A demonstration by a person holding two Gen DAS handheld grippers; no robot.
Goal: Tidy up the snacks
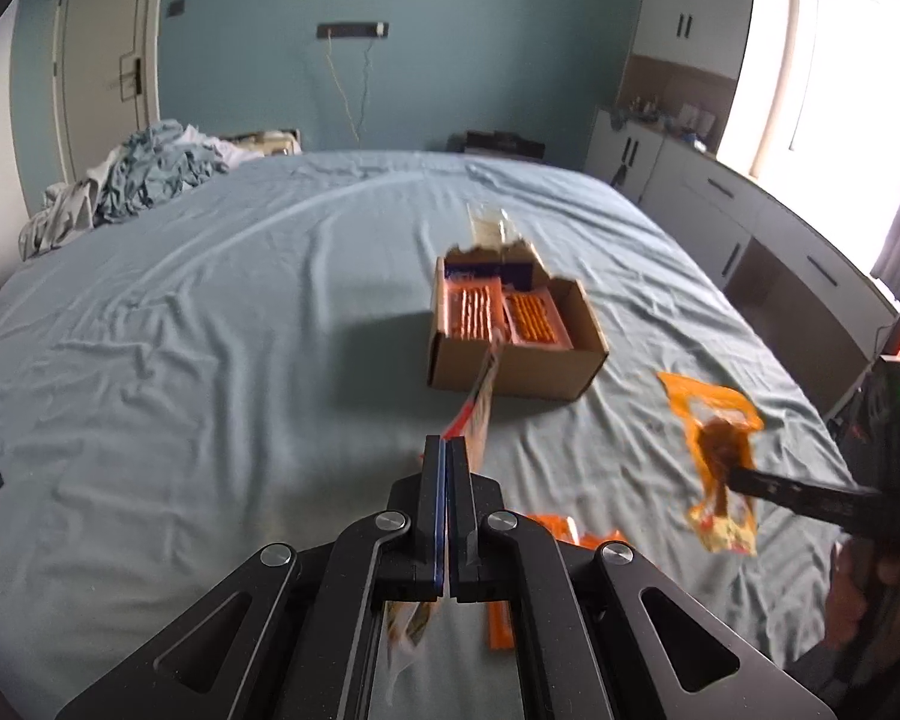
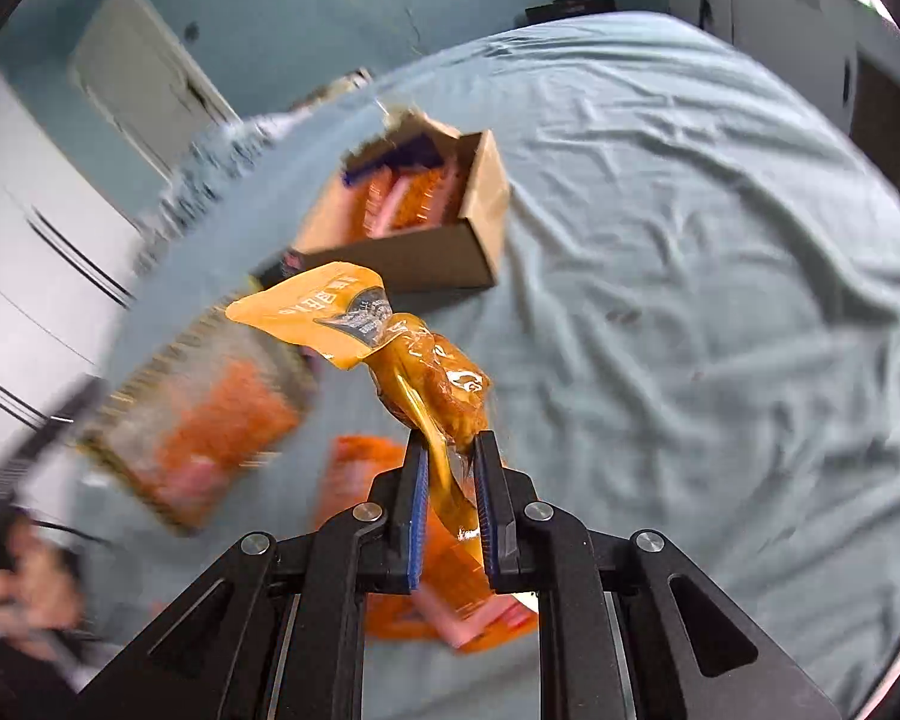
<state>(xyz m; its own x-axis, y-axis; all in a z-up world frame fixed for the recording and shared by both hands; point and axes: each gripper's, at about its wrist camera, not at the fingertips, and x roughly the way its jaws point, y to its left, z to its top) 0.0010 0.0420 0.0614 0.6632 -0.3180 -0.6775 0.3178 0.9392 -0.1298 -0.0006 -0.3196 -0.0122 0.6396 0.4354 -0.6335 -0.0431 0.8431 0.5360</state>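
Right wrist: orange pouch [image 2: 354,315] label text unreadable.

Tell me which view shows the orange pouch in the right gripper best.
The right wrist view: the orange pouch fills the centre, sharp, pinched between the right gripper's jaws. The left wrist view shows it small and blurred near the right edge.

Bare sheet [image 1: 180,360] flanks the cardboard box [image 1: 513,369]; packets fill it.
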